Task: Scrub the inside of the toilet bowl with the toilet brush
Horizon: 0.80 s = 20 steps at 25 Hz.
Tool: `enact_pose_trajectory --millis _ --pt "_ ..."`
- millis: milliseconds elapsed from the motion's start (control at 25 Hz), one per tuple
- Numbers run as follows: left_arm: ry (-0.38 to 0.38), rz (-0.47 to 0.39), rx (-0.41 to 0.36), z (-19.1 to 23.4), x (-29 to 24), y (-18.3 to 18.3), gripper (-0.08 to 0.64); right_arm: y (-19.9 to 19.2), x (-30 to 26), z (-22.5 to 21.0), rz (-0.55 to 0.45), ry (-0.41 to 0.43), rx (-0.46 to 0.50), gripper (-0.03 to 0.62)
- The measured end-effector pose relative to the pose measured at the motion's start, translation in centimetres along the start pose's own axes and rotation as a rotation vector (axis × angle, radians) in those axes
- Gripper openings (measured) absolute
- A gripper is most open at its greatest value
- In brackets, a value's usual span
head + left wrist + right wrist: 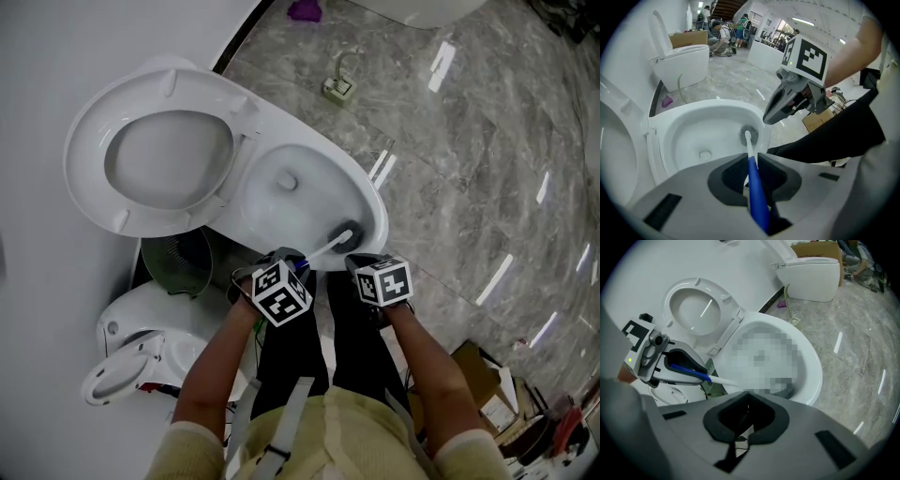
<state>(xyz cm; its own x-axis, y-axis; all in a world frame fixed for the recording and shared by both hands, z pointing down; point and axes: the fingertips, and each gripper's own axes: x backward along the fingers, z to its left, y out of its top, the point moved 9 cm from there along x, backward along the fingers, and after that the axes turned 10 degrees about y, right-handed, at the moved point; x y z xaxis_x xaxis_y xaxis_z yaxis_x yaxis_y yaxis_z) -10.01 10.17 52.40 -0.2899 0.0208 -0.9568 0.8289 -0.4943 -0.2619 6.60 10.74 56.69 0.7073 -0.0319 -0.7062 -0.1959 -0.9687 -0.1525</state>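
Nearest the operator, the left tool (756, 171) is clamped on the blue handle of the toilet brush (751, 152), jaws closed tight around it. The right tool (746, 420) hovers just beside it over the bowl's near edge, jaws drawn almost together with nothing between them. The brush shaft slopes down into the toilet bowl (377, 208), and the bristle head (339, 236) rests against the near inner wall, just under the rim. The scrubbing step appears to be under way. The next move likely calls for sweeping the head around the wall toward the drain (286, 181). Beyond the bowl, the seat (84, 141) stands raised.
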Motion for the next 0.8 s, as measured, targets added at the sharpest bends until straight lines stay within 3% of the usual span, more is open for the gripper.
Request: enact_pose_trajectory --millis 240,640,800 --pt "0.047 0.093 -0.050 0.4 0.6 -1.3 0.067 0.1 -0.3 0.3 0.003 0.006 0.006 0.015" --pt "0.211 0.252 -0.043 2.8 0.7 -4.9 0.067 0.2 -0.8 0.6 0.013 0.011 0.002 0.015" --pt "0.239 0.291 -0.048 3.9 0.7 -5.6 0.067 0.5 -1.0 0.6 0.017 0.011 0.003 0.015"
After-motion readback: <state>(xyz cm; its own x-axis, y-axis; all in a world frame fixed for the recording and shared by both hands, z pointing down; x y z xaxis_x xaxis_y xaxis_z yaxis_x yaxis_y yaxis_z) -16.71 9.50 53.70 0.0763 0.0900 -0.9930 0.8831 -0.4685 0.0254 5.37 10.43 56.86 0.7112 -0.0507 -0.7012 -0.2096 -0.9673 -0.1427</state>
